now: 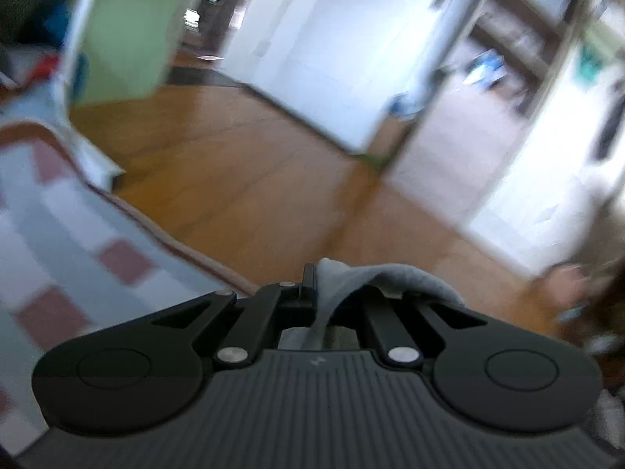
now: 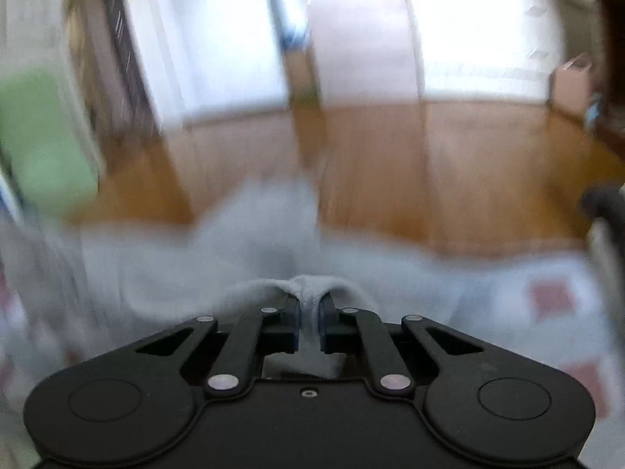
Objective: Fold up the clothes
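Note:
A light grey garment [image 1: 375, 277] is pinched in my left gripper [image 1: 317, 287], which is shut on a fold of it; the cloth drapes over the right finger and hides it. In the right wrist view the same pale grey garment [image 2: 258, 234] spreads blurred ahead, and my right gripper [image 2: 309, 305] is shut on a bunched ridge of it between the pads. Both grippers are held above a checked cover [image 1: 58, 234] with pink squares.
The checked cover [image 2: 547, 297] ends at an edge with wooden floor [image 1: 254, 179] beyond. A green panel [image 1: 129, 39] stands at the left, white doors [image 1: 312, 51] and a bright doorway behind. A cardboard box [image 2: 570, 82] sits on the floor at the far right.

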